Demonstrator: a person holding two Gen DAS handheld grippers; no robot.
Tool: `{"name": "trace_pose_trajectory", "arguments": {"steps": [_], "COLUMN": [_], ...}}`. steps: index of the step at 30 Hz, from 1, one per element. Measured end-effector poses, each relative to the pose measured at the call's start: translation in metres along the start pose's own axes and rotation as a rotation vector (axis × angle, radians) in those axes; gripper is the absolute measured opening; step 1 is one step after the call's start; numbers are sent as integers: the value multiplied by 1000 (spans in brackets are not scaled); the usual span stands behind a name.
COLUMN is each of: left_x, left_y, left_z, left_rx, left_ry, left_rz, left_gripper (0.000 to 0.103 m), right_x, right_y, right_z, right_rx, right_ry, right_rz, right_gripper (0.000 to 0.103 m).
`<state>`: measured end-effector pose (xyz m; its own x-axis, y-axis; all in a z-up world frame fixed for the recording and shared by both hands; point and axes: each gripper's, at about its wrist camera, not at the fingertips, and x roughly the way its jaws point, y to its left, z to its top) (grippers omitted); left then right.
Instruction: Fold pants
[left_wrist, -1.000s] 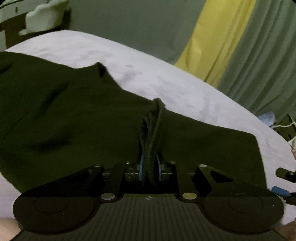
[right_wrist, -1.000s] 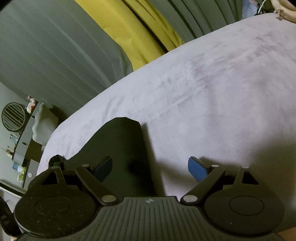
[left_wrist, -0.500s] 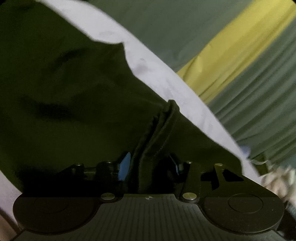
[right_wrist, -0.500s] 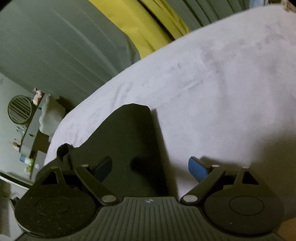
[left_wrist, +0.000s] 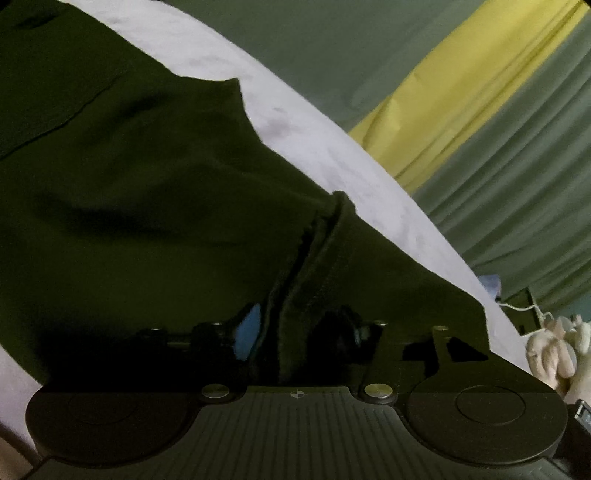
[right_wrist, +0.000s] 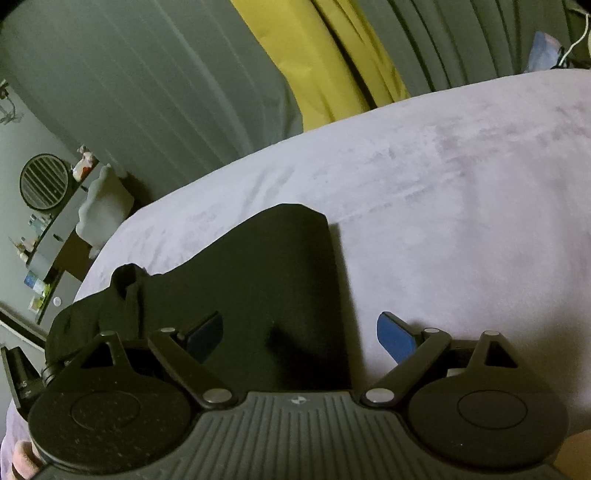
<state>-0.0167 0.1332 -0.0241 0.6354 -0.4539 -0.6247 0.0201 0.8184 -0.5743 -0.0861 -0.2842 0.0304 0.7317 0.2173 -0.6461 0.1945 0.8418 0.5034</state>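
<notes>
Both tongs show clearly. On the left gripper (left_wrist: 295, 332) the blue pads (left_wrist: 248, 332) have parted somewhat, yet a bunched ridge of the pants (left_wrist: 140, 206) sits between them; whether the pads are actually pressing that fold or merely flanking it cannot be told, since the right-hand pad is lost in shadow. On the right gripper (right_wrist: 301, 338) the jaws stand wide apart and hold nothing, one pad hanging over dark cloth, the other over bare sheet.

These pants are a very dark green, almost black in the dim light, of soft matte fabric. From the left wrist view they spread broad and mostly flat across the left and middle of the frame, with a faint seam line at upper left, a small raised corner along the far edge, and the thick gathered ridge running from mid-frame down into the left tongs. From the right wrist view the pants (right_wrist: 258, 280) appear as a narrower panel with a squared far end and a straight right edge, a lumpy bunch at its left.

All of it lies on a pale lilac bed sheet (right_wrist: 443, 206). That straight right edge runs down between the right tongs' pads. Open sheet stretches to the right and beyond the squared end. Past the bed's far edge hang grey-green curtains (right_wrist: 147, 92) with a yellow panel (right_wrist: 321, 59).
</notes>
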Motion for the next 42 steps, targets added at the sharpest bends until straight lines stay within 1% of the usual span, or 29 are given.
{"name": "trace_pose_trajectory", "arguments": {"steps": [2, 5, 6, 7, 8, 9, 10, 12, 14, 15, 16, 19, 21, 22, 25, 27, 29, 30, 31, 32, 35, 36, 37, 38, 39, 40, 41, 42], "left_x": [4, 11, 13, 16, 18, 19, 19, 17, 14, 10, 6, -14, -33, -42, -52, -51, -40, -33, -30, -28, -29, -29, -29, -31, -32, -33, -34, -33], "left_y": [4, 17, 22, 27, 31, 34, 35, 29, 24, 21, 18, 3, -5, -7, -7, 1, 9, 11, 11, 10, 6, 10, 13, 19, 23, 26, 29, 31], "left_z": [3, 8, 10, 12, 12, 13, 14, 12, 12, 12, 13, 24, 33, 38, 47, 45, 37, 33, 30, 29, 25, 25, 24, 25, 27, 28, 27, 28], "left_rx": [-27, -117, -152, -184, -202, -219, -219, -184, -155, -147, -139, -81, -24, 5, 71, 111, 117, 127, 140, 148, 158, 142, 116, 94, 64, 39, 18, 11], "left_ry": [8, 19, 21, 30, 43, 52, 55, 47, 31, 19, 7, -80, -157, -195, -249, -249, -229, -222, -222, -226, -255, -248, -244, -245, -245, -246, -248, -247], "left_rz": [-24, -86, -102, -100, -114, -132, -141, -125, -110, -110, -115, -122, -98, -73, 40, 150, 235, 262, 289, 308, 309, 295, 283, 272, 256, 246, 242, 244], "left_gripper": [57, 53, 42, 33, 32, 28, 26, 22, 18, 14, 13, 12, 12, 12, 13, 14, 17, 23, 27, 28, 34, 35, 37, 37, 38, 39, 40, 43], "right_x": [0, 3, 3, 3, 4, 5, 6, 7, 5, 4, 4, 1, -2, -2, -4, -4, -1, 0, 2, 5, 7, 7, 7, 6, 7, 10, 15, 31], "right_y": [-2, -7, -7, -7, -8, -8, -8, -8, -7, -6, -6, -5, -4, -4, -4, -4, -4, -4, -3, 0, 3, 6, 10, 14, 20, 25, 30, 40], "right_z": [-1, 1, 1, 1, 1, 1, 1, 1, 1, 1, 1, 0, -1, -1, 1, 1, 2, 3, 3, 4, 4, 5, 5, 5, 5, 5, 5, 5], "right_rx": [16, 54, 54, 58, 62, 64, 65, 64, 55, 51, 51, 42, 35, 34, 36, 39, 41, 41, 40, 30, 18, 9, -1, -15, -32, -39, -45, -72], "right_ry": [-2, 0, 0, 1, 3, 4, 5, 6, -2, -9, -9, -32, -49, -55, -73, -79, -76, -75, -74, -68, -73, -86, -99, -119, -133, -133, -121, -83], "right_rz": [1, 2, 2, 1, 1, 0, -1, -4, -3, -3, -3, 3, 8, 11, 23, 27, 23, 22, 20, 15, 7, 4, 9, 19, 34, 44, 51, 61], "right_gripper": [92, 92, 93, 93, 93, 93, 93, 93, 93, 93, 93, 93, 93, 93, 93, 93, 93, 93, 93, 93, 92, 90, 78, 70, 55, 49, 49, 47]}}
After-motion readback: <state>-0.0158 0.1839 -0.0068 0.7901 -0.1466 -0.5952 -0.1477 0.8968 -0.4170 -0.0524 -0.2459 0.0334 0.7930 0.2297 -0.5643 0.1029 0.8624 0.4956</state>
